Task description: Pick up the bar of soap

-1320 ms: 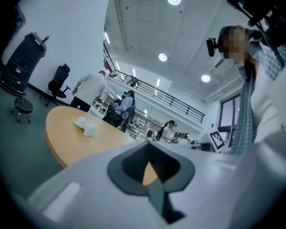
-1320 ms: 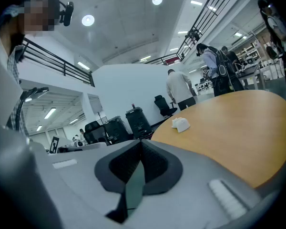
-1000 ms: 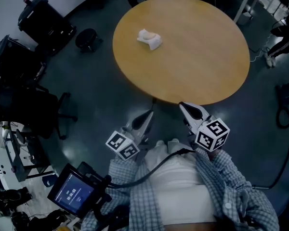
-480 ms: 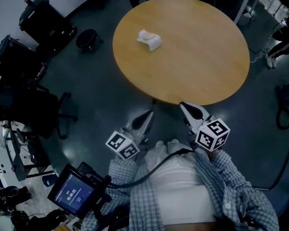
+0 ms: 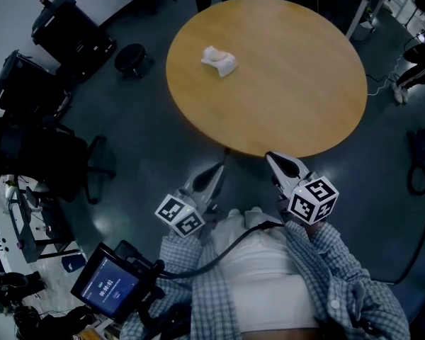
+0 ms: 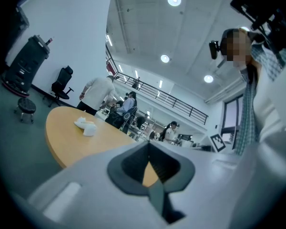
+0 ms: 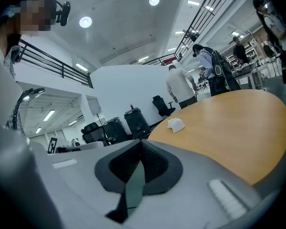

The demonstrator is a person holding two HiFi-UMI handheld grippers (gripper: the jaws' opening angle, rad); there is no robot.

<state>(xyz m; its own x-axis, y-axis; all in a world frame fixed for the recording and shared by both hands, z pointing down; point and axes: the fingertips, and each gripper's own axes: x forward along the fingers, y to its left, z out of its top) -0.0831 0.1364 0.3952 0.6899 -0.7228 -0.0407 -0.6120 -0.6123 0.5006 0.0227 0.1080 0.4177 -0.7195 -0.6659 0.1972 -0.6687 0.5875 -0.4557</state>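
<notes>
Nothing shifted since earlier frames — bar of soap (image 5: 219, 58) same spot, white lump on far-left part of round wooden surface (image 5: 304, 83). Left gripper (image 5: 214, 172) stays low by person's torso, off near edge, clenched, empty. Right gripper (image 5: 275, 160) alongside — likewise clenched, empty. Soap well apart from both.

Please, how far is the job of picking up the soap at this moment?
Done: nothing yet; the bar of soap lies alone on the round table. In hand: nothing; the left gripper and right gripper are shut and empty, near the person's body. Remaining: reach out, open the jaws, grasp the soap, lift it.
</notes>
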